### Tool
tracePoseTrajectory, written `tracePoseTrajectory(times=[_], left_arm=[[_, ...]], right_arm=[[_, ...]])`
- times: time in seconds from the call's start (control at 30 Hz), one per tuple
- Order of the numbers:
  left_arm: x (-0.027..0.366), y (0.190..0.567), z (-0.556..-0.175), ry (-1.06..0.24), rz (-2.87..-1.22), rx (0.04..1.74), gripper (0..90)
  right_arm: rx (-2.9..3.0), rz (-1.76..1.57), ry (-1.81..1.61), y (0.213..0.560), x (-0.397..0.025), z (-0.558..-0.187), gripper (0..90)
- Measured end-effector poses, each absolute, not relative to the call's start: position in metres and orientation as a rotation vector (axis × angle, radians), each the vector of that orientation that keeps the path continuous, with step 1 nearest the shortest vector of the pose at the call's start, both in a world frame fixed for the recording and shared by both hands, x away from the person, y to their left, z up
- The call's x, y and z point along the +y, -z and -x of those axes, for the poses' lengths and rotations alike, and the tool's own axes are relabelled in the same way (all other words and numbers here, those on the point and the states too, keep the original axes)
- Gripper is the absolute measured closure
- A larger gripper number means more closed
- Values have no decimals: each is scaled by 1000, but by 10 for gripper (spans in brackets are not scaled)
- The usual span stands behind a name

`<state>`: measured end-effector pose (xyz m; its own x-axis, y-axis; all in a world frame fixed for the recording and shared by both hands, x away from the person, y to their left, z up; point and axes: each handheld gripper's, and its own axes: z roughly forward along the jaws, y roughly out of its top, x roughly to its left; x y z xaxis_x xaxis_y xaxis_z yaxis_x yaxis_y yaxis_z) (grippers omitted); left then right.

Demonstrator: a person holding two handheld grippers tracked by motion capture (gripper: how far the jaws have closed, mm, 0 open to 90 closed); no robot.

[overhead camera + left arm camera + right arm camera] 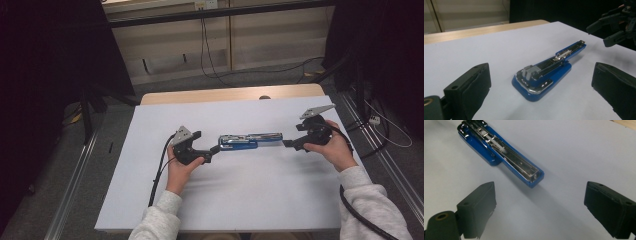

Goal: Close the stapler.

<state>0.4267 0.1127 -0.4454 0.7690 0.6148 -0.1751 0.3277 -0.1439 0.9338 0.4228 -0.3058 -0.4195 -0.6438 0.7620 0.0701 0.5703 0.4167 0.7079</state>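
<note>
High view: a white table (240,200) seen from above, with a person's two forearms in pale sleeves coming in from the bottom edge. One blue and chrome stapler (250,140) lies flat near the middle of the table, lengthwise from left to right. The left gripper (216,148) sits at the stapler's left end, touching it or very nearly so. The right gripper (288,144) sits just beside the right end. Neither has lifted it. Count: one stapler, two grippers, two hands.

Left gripper view: the camera looks along the two black jaws, which stand wide apart with nothing between them. The stapler (547,71) lies ahead on the white surface, its broad rounded end nearest the jaws and a little short of them, its narrow end pointing away. Its top is swung open, so the metal staple channel shows. The other gripper (610,32) hovers past the far end, its jaws parted too.

Right gripper view: again two black jaws held wide, gripping nothing. The stapler (501,151) lies ahead and to the left, its narrow end closest, the open chrome channel facing up.

Judged from this, the work is at its start: both grippers are lined up at the stapler's ends, no grasp is made yet, and closing, lifting or loading remains.
</note>
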Motion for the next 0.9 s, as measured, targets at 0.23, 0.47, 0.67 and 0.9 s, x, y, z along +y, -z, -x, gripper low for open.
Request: tracePoseTrajectory(times=[0.23,0.47,0.67,0.9], left_arm=[[111,449,-432,-330,-1764,782,190],[107,454,-440,-352,-1833,852,502],[100,459,-445,-325,-1874,859,706],[93,462,-450,-305,-1935,895,837]], right_arm=[[2395,-1188,-1046,421,-311,-421,109],[2394,-1188,-1048,422,-312,-421,111],[2390,-1194,-1040,423,-314,-420,111],[2397,-1201,-1025,427,-315,-421,112]])
